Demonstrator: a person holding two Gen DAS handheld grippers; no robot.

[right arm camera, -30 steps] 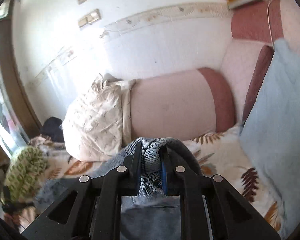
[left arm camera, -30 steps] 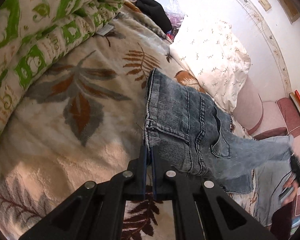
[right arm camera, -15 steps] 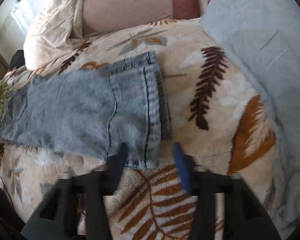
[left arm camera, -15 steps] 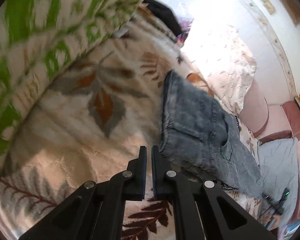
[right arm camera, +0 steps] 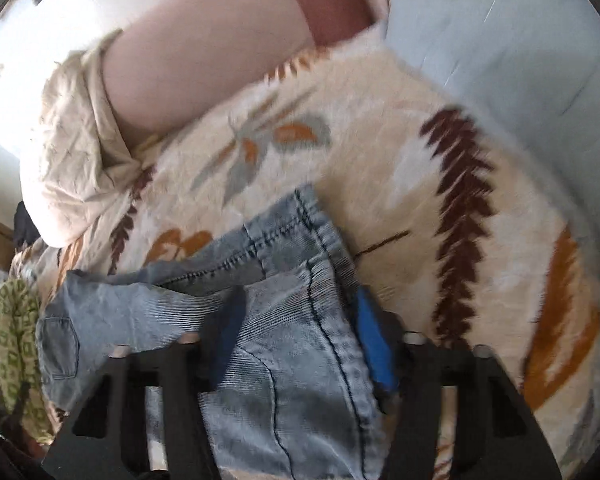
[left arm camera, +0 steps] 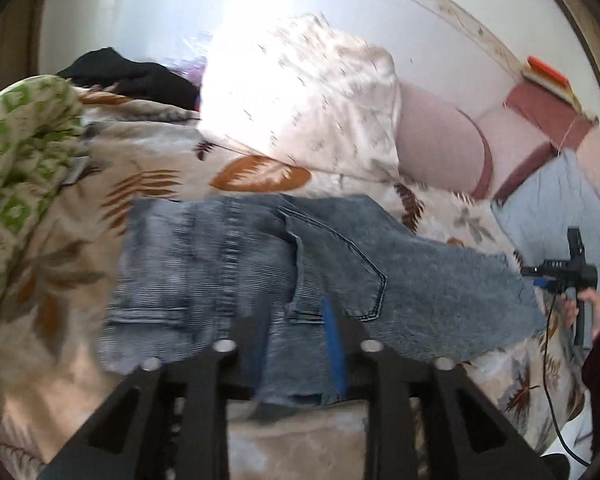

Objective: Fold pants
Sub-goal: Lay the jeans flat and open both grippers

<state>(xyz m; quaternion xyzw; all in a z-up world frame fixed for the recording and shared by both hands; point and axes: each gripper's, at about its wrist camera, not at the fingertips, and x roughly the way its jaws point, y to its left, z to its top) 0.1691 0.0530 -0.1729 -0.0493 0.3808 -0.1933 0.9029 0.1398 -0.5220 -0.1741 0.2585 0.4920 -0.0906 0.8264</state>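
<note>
Strong daylight from the far wall blows out the pillow (left arm camera: 300, 96) in my left view. Motion blur smears both views; my fingers (right arm camera: 224, 332) soft-edged. Fisheye bends the edges, corners dark. Blanket (right arm camera: 440, 184) evenly lit, shadows faint under the pants (left arm camera: 228, 264).

- The pants (left arm camera: 228, 276) were faded blue-grey denim with dark stitched seams, lying flat and folded across the fleecy leaf-print blanket.
- In the left wrist view a back pocket (left arm camera: 336, 264) faced up near the middle, with the waist end to the left and the narrower end tapering to the right.
- In the right wrist view the pants (right arm camera: 292, 360) showed a stitched hem edge at the top, one layer lying over another.
- Motion blur softened the finer detail.
</note>
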